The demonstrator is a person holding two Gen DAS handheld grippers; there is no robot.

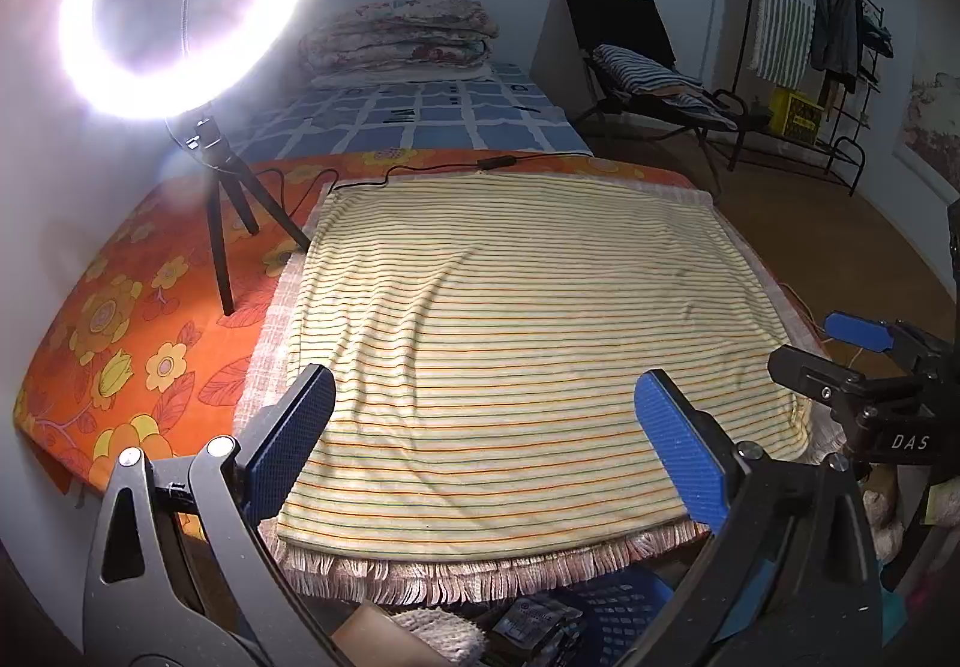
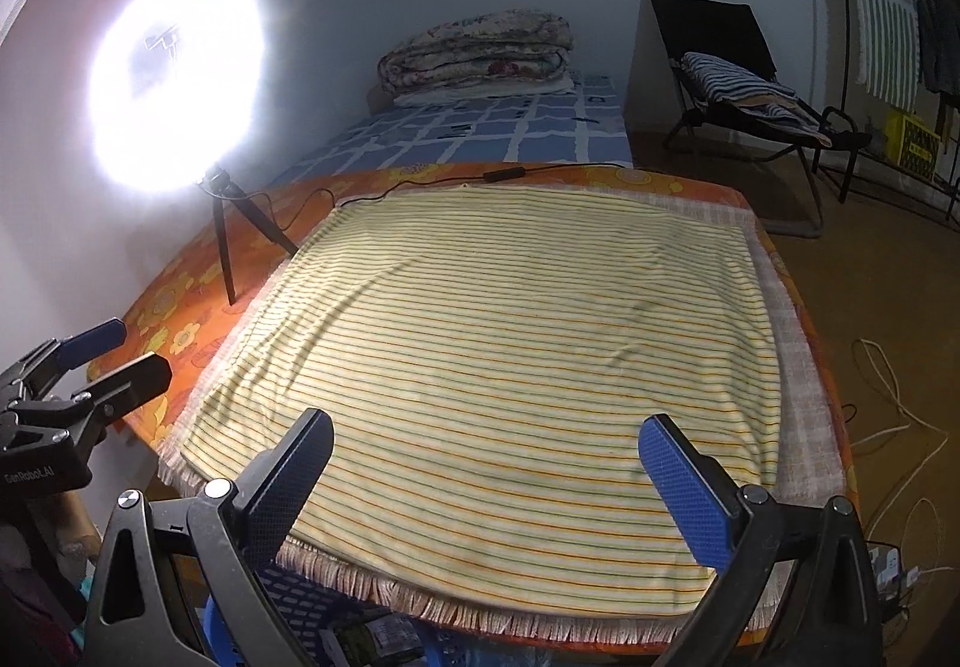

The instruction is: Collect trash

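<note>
My left gripper point(image 1: 486, 385) stands open over the near part of a striped yellow cloth point(image 1: 510, 307) spread on the table, with nothing between its blue pads. My right gripper point(image 2: 487, 427) is open as well, over the same cloth point(image 2: 510, 337), and holds nothing. Each gripper shows in the other's view: the right one point(image 1: 810, 346) at the right edge, the left one point(image 2: 129, 352) at the left edge. Below the table's fringed front edge sits a blue perforated basket point(image 1: 618, 607) point(image 2: 294, 601) with crumpled wrappers point(image 1: 540, 628) point(image 2: 372, 637) in it, mostly hidden by the gripper frames.
A bright ring light on a black tripod point(image 1: 225, 223) point(image 2: 225, 247) stands at the table's back left, its cable point(image 1: 420, 172) running along the far edge. Behind lie a bed with folded quilts point(image 1: 396, 36), a chair point(image 1: 636, 60) and a clothes rack point(image 1: 840, 36). Cords point(image 2: 894, 415) lie on the floor at the right.
</note>
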